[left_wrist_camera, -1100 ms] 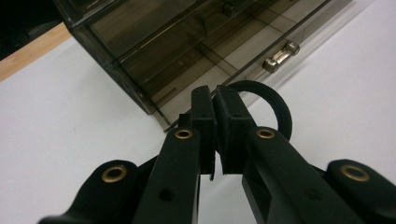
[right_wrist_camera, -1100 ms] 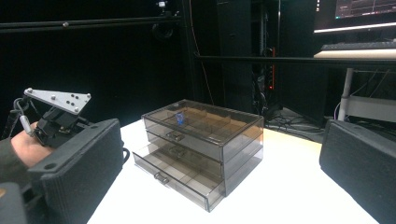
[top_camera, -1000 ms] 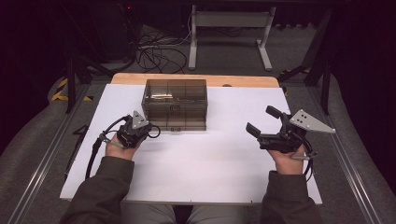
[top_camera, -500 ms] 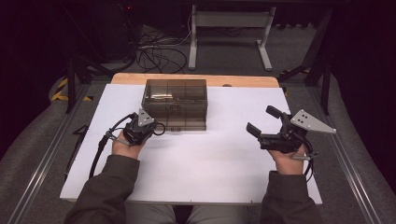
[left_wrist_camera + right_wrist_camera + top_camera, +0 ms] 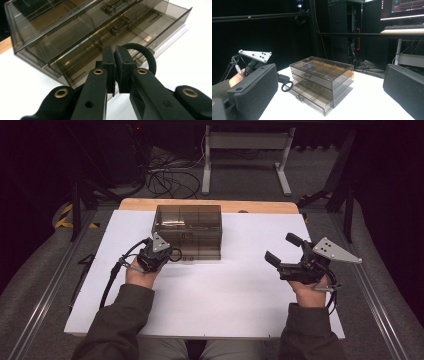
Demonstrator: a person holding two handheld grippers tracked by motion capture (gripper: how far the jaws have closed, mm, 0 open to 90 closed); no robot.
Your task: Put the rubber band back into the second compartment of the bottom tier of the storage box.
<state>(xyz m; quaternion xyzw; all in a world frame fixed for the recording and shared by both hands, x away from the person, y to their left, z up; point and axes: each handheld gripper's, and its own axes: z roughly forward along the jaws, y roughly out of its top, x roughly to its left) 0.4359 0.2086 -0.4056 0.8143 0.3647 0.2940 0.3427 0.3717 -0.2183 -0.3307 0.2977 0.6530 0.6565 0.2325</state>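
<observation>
while your left gripper (image 5: 167, 254) sits at the front left of the drawer box (image 5: 189, 231), its jaws are pinched nearly together on a black ring (image 5: 140, 53), and that ring hangs out past the tips just in front of the lowest drawer (image 5: 312, 98). from the right gripper view that drawer looks pulled out a little way past the two above it, so the opening seems done, or at least begun. the ring is not in yet: it is beside the drawer front, not over the tray. what is left, as i judge it, is to lift the ring over the drawer lip, let go, and push the drawer shut. the box itself stands at the far middle of the white table (image 5: 230, 300), close to the wooden edge. your right gripper (image 5: 284, 253) is well apart from the box on the right, jaws spread wide and holding nothing.
</observation>
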